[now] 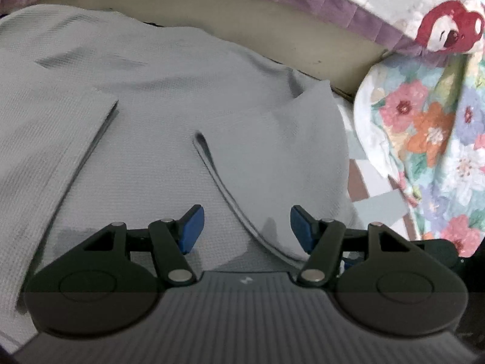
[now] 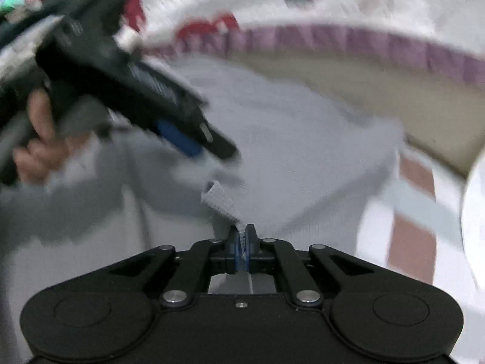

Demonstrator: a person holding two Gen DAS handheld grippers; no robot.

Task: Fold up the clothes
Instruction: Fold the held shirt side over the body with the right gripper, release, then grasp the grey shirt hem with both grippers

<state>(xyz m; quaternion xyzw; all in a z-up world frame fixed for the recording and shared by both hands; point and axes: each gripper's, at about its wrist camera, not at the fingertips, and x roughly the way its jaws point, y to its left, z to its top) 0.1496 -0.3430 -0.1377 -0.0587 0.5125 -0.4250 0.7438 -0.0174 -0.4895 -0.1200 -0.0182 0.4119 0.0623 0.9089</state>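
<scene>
The grey shirt (image 1: 157, 97) lies spread on the bed, both sleeves turned inward, while the right tongs (image 2: 242, 236) pinch a ribbed edge at 6 o'clock, likely to fold it, and the left tongs (image 1: 247, 227) hover apart.

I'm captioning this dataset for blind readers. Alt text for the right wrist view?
The right gripper is shut on a fold of a grey waffle-knit garment spread on a bed. At upper left, blurred, a hand holds the left gripper above the cloth.
</scene>
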